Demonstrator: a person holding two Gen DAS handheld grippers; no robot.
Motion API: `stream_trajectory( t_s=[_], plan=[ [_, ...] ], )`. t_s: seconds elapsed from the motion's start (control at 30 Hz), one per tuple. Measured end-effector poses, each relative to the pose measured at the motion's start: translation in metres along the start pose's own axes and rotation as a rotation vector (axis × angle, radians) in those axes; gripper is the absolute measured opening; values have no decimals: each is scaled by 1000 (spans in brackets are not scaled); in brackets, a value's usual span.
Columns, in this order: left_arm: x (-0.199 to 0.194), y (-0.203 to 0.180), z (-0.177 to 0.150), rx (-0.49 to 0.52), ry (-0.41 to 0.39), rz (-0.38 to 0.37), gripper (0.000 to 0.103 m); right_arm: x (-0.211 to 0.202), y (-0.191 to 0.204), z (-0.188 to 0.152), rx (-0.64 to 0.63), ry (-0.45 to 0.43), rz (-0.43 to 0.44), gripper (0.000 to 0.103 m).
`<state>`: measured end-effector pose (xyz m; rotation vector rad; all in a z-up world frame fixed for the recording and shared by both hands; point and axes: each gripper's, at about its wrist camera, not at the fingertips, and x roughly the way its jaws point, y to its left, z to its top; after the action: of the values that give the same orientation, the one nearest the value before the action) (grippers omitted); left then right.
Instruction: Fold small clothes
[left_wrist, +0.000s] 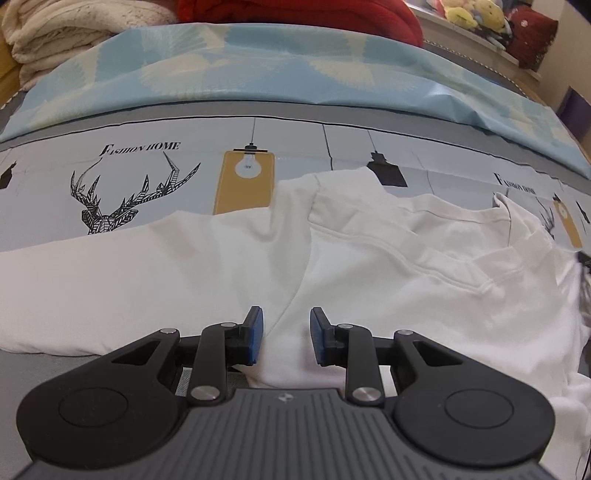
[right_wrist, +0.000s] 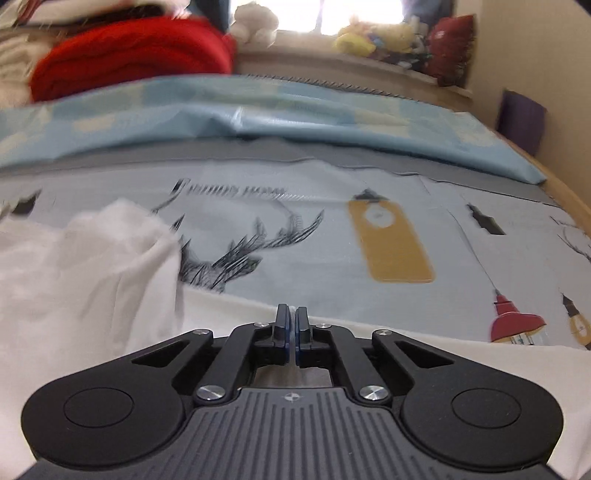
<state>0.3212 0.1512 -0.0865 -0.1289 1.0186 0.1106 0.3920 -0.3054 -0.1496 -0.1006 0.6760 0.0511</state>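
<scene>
two claws at work: left claw (left_wrist: 286, 334) released over white shirt (left_wrist: 369, 266) on bed (left_wrist: 166, 173), mid-frame; right claw (right_wrist: 291, 332) clenched at shirt edge, grip unclear. you're mid-fold; next, you grip and carry over.

Bed (left_wrist: 155, 155) w/ white shirt (left_wrist: 369, 277), blue pillow (left_wrist: 258, 70).

This is a bedroom in a home. The work surface is a bed covered by a printed sheet (left_wrist: 155, 229) with deer heads, hanging lamps and the words "Fashion Home". A light blue patterned quilt (left_wrist: 258, 74) lies across it farther back, and beyond that sit a folded red blanket (right_wrist: 136, 55) and a cream fleece blanket (left_wrist: 55, 33). Plush toys (right_wrist: 373, 38) crowd a ledge under a bright window (right_wrist: 362, 14), beside a dark red cushion (right_wrist: 452, 48). A wooden bed frame edge (right_wrist: 569, 206) runs along a plain wall.
</scene>
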Motion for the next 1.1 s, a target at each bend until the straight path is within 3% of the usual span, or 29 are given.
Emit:
stream_trajectory(
  t_s=[0.07, 0.13, 0.23, 0.3, 0.4, 0.47, 0.57, 0.63, 0.83, 0.97, 1.1],
  plan=[
    [1, -1, 0, -6, -7, -16, 31, -4, -12, 5, 67, -57, -95, 1],
    [0, -3, 0, 3, -5, -31, 31, -4, -25, 9, 152, -70, -116, 1],
    [0, -6, -1, 19, 0, -51, 31, 5, -25, 10, 175, -8, -104, 4],
    [1, -4, -2, 17, 17, -72, 31, 2, -24, 11, 185, -19, -117, 6],
    [4, 2, -8, 10, 48, -65, 31, -8, -27, 14, 225, -51, -16, 9],
    [3, 7, -11, 7, 66, -50, 31, -6, -27, 13, 207, -4, 18, 9],
    [-11, 12, -8, 8, 56, -46, 31, -18, -31, 13, 243, 8, -52, 9],
    [-25, 14, -4, -9, 33, -60, 31, -35, -37, 23, 314, 9, -1, 9],
    [-70, 19, -10, -71, -21, -107, 31, -114, -21, 46, 371, 21, 162, 18],
    [-111, 21, -37, -45, -12, -103, 31, -175, -5, 36, 309, 76, 241, 24],
    [-144, 24, -96, 38, 23, -109, 31, -236, 3, 2, 233, 149, 247, 32]
  ],
)
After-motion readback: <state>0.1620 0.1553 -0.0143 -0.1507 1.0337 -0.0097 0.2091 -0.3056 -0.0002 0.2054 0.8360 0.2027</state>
